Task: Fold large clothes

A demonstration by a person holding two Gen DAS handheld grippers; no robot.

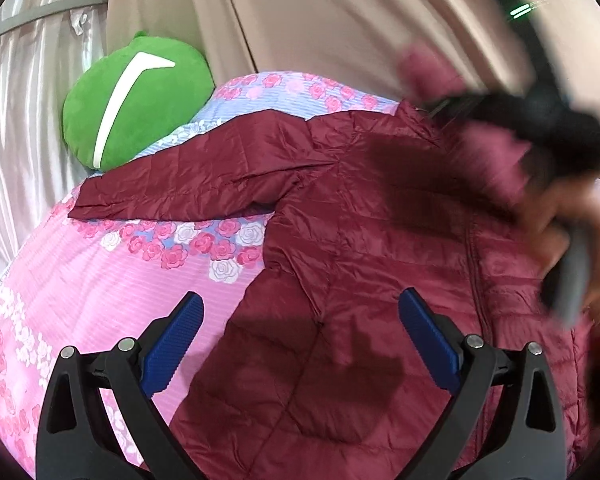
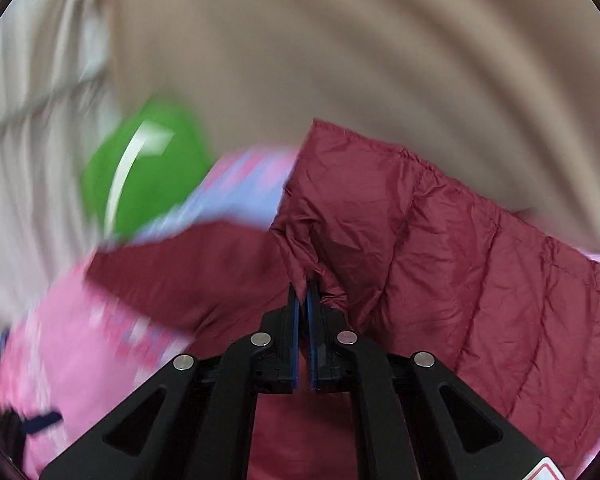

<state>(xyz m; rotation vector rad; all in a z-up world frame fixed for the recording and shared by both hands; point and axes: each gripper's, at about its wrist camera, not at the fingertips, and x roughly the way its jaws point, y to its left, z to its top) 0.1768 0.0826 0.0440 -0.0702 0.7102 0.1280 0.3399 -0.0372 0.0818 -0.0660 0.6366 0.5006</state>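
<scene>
A maroon quilted down jacket [image 1: 340, 240] lies spread on a pink floral bedspread [image 1: 80, 280], one sleeve [image 1: 188, 172] stretched out to the left. My left gripper [image 1: 300, 312] is open and empty, hovering over the jacket's lower left edge. My right gripper [image 2: 302, 292] is shut on a fold of the jacket's other sleeve [image 2: 380, 216] and holds it lifted above the body. In the left wrist view the right gripper [image 1: 540, 120] shows blurred at the upper right, with maroon fabric in it.
A green plush cushion [image 1: 136, 108] with a white stripe sits at the bed's far left, and shows blurred in the right wrist view [image 2: 148, 172]. Beige curtains [image 1: 340, 20] and silvery curtains [image 1: 20, 120] hang behind the bed.
</scene>
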